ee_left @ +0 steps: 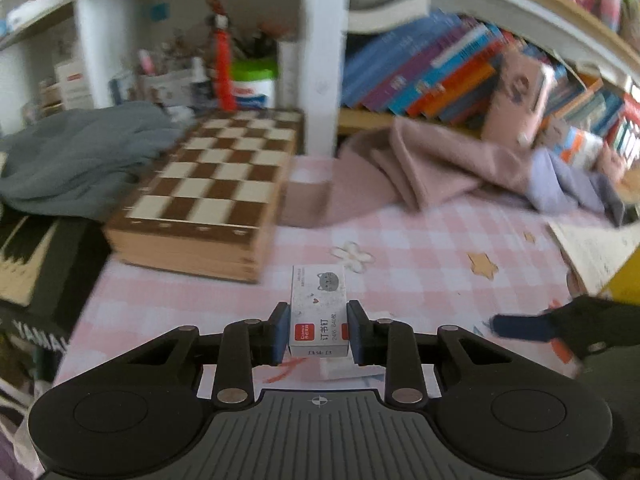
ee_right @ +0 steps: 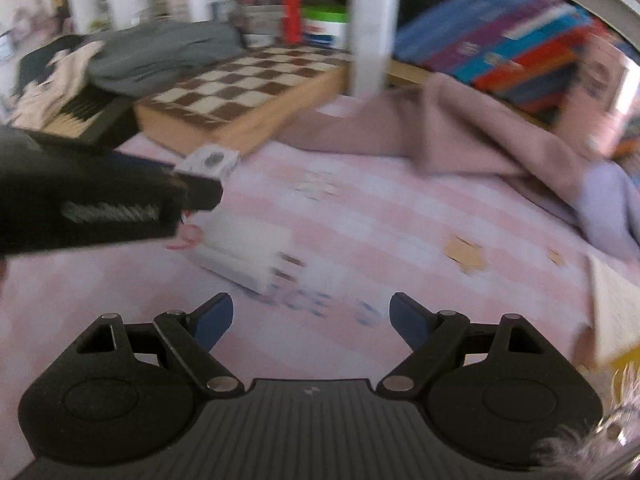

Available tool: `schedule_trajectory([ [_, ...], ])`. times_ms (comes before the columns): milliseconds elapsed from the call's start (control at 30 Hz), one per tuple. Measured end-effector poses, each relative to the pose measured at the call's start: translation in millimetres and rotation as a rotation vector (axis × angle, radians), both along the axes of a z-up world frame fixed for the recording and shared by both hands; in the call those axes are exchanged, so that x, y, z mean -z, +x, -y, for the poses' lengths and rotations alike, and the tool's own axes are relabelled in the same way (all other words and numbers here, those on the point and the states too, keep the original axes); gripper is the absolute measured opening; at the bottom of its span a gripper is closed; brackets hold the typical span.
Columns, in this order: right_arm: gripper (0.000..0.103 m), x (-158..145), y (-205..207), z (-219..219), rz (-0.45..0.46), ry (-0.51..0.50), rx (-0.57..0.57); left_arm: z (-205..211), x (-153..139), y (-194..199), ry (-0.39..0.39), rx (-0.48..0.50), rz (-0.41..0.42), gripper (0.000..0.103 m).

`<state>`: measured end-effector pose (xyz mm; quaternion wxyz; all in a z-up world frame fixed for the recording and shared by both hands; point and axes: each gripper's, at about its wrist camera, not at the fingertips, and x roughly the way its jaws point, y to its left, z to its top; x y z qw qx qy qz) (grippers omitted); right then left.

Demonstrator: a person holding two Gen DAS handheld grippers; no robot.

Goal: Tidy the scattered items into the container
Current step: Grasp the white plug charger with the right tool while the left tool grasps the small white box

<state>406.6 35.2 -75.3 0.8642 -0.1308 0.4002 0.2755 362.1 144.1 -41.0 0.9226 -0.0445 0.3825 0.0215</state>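
The left gripper [ee_left: 319, 330] is squeezing a little staple box [ee_left: 318, 312] between its blue pads [ee_left: 282, 330]. The pads are pinching only the near end, so most of the box is sticking out past the fingertips. That is where trouble could be hiding: with so little of it held, the box could be tipping down or sliding out if the hand is swinging fast. It is also a thin card box, so a hard squeeze could be crushing it. The right gripper [ee_right: 311, 318] is hanging wide open with nothing between its fingers. Just ahead of its left finger, a white box [ee_right: 244, 254] is lying on the pink checked cloth [ee_right: 400, 208], and the left gripper is crossing right beside it. The two grippers are working close together, so they could be bumping each other, and a bump could be knocking the staple box loose. I am not seeing any container in either view, so the hands could be carrying things the wrong way.
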Motion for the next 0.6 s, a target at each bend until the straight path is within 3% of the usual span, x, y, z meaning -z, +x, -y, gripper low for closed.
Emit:
schedule_trajectory([
  [233, 0.085, 13, 11, -36, 0.048, 0.055, -0.048, -23, -12, -47, 0.005, -0.057, -0.02, 0.028],
  [400, 0.069, 24, 12, -40, 0.038, 0.065, -0.035, -32, -9, -75, 0.001, -0.096, -0.069, 0.028],
  [600, 0.068, 24, 10, -41, 0.058, 0.067, -0.032, -32, -10, -87, -0.008, -0.102, -0.07, 0.028],
])
